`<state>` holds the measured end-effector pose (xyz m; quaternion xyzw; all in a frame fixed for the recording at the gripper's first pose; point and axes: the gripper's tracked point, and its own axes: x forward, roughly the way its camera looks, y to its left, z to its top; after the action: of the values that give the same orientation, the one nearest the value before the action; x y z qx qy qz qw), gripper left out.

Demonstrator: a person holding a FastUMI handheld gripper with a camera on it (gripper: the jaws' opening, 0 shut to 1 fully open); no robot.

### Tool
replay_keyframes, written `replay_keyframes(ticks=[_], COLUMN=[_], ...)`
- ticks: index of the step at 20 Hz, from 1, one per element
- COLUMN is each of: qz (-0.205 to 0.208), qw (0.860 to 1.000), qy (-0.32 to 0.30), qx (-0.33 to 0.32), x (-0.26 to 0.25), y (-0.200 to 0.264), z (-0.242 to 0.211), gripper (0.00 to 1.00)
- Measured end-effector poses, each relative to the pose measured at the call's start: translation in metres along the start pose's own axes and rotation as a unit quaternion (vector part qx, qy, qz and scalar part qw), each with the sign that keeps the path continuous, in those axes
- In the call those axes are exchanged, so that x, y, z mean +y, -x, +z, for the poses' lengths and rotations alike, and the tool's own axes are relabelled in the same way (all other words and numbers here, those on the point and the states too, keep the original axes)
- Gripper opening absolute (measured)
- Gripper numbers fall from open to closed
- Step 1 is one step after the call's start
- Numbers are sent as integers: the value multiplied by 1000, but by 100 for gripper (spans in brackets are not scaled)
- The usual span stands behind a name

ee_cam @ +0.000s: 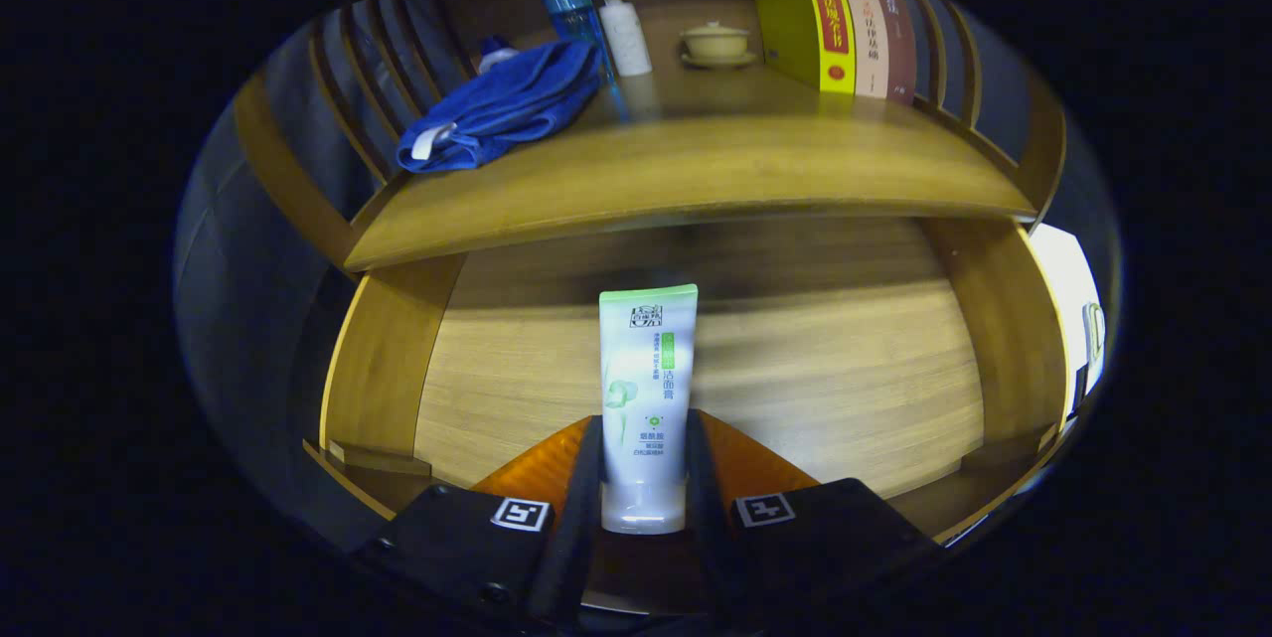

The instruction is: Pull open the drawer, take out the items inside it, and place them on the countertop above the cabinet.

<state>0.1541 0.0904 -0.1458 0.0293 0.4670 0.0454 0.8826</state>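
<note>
Gripping: we see the gripper [644, 463] closed onto the tube [646, 398], one finger pressed against each flank of its lower half; the jaws stand narrow, with the tube filling the gap between them.
Tube position: held upright between the fingers, capped end down near the finger roots, flat crimped end up; it sits over the open drawer [383, 369], whose wooden floor spreads behind and beyond it.
Tube handling, our judgement: a light, soft plastic tube, its skin probably smooth and a little slippery. It will dent under pressure, so a firm hold low on the body, near the stiffer cap shoulder, seems safest. The present hold looks close to that.
Risk, our judgement: squeezing the soft middle could let it slide or tilt as it is raised.
Countertop [696, 175]: the wooden top lies above and beyond the tube; this is where we take the tube to be bound.
Blue cloth [502, 105]: heaped on the countertop, up and to the left of the tube.
Bottles: a blue bottle [574, 21] and a white pump bottle [624, 26] stand just behind the cloth.
Lidded cup [715, 43]: on a saucer, up beyond the tube.
Books [845, 16]: upright, up and to the right of the tube.
Free spot, our judgement: the bare front of the countertop, straight above the tube.
</note>
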Motion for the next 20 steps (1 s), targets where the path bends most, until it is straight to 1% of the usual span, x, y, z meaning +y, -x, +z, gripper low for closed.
replay_keyframes(ticks=[6, 11, 12, 14, 16, 17, 19, 20], qz=[4, 5, 10, 38, 32, 38, 73, 76], qw=[997, 993, 992, 990, 989, 989, 984, 983], qy=[26, 19, 15, -10, -11, -17, -61, -69], qx=[-72, -113, -121, -135, -145, -143, -148, -153], x=[5, 3, 5, 15, 9, 9, 19, 16], y=[35, 54, 58, 65, 69, 71, 76, 78], z=[8, 22, 26, 38, 48, 49, 60, 67], gripper=[54, 54, 54, 54, 54, 54, 54, 54])
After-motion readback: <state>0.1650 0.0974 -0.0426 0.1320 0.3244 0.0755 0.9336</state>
